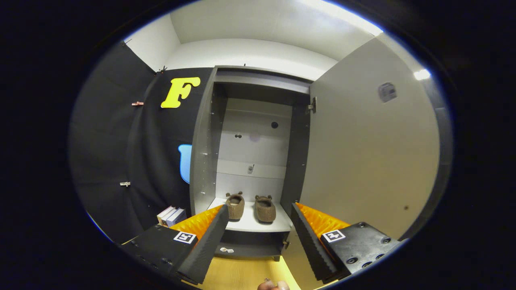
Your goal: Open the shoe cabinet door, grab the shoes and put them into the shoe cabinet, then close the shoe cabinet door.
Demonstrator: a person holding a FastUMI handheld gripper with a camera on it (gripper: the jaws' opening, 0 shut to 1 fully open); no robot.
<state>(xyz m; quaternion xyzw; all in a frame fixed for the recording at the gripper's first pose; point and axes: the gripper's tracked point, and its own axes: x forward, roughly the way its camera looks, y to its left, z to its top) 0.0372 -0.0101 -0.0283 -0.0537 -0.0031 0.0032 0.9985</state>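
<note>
- Gripper: jaws spread wide, nothing between them, nothing held. Fingers point at the cabinet opening from a stand-off position, not touching anything.
- Bit of a hand at the very near edge, below the fingers, over the wooden floor.
- Small pale object on the floor near the cabinet's base, left of centre; too small to identify.
- Shoe cabinet: grey, tall, open. Bottom shelf sits just beyond the fingertips.
- Slippers: brown pair, side by side on that bottom shelf, heels toward the camera, toes to the back panel. Left one sits right past the left fingertip, right one mid-gap. Looks like the placing step is done: both inside, clear of the door's sweep.
- Door: hinged on the right side, swung fully out toward the near right; its inner face sits just behind the right finger. Hinge visible near the top.
- Judgement: only closing remains. Wide jaws make sense for that: either finger can push the door panel's outer side or hook its free edge. Risk is the right finger skating off the flat panel.
- Stack of books on the floor left of the cabinet, against the booth wall; not in the way.
- Back panel: a few holes and a small fitting, upper cabinet otherwise bare.
</note>
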